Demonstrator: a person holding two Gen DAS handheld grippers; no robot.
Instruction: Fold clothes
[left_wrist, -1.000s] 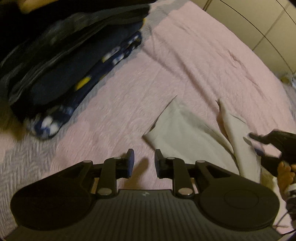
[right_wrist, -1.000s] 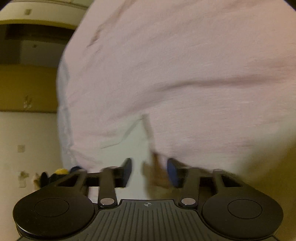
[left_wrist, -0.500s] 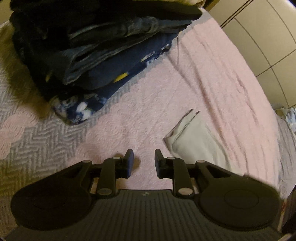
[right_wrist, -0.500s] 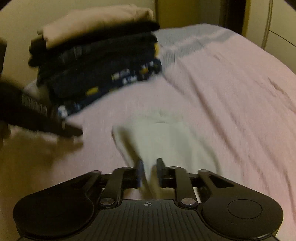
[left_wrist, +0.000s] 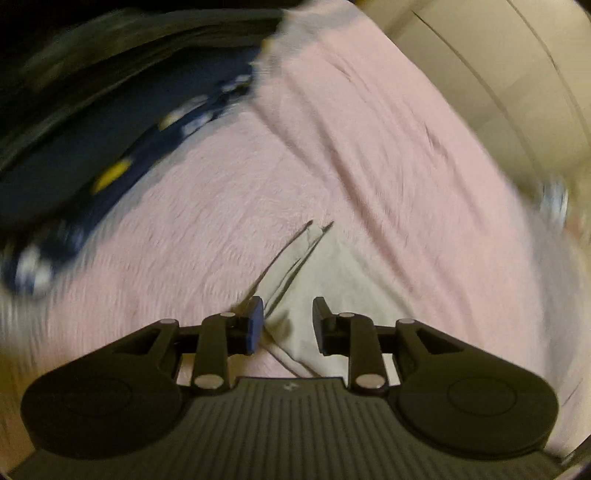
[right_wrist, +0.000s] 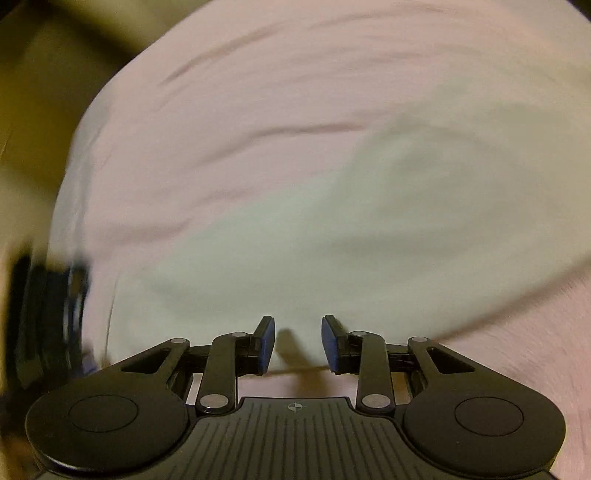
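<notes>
A pale grey-white garment lies folded on the pink bedspread. My left gripper is open and empty, low over the garment's near corner, its fingers either side of the edge. In the right wrist view the same garment fills the middle, blurred. My right gripper is open and empty just above the garment's near edge.
A stack of folded dark clothes, navy with yellow and white print, sits at the upper left on the bed. Cream wardrobe doors stand beyond the bed's right side. The other gripper shows as a dark blur at the left edge.
The right gripper has let go of the garment and opened, and its view has swung away from the stack. The left gripper has moved over the garment's corner. Both views are motion-blurred.
</notes>
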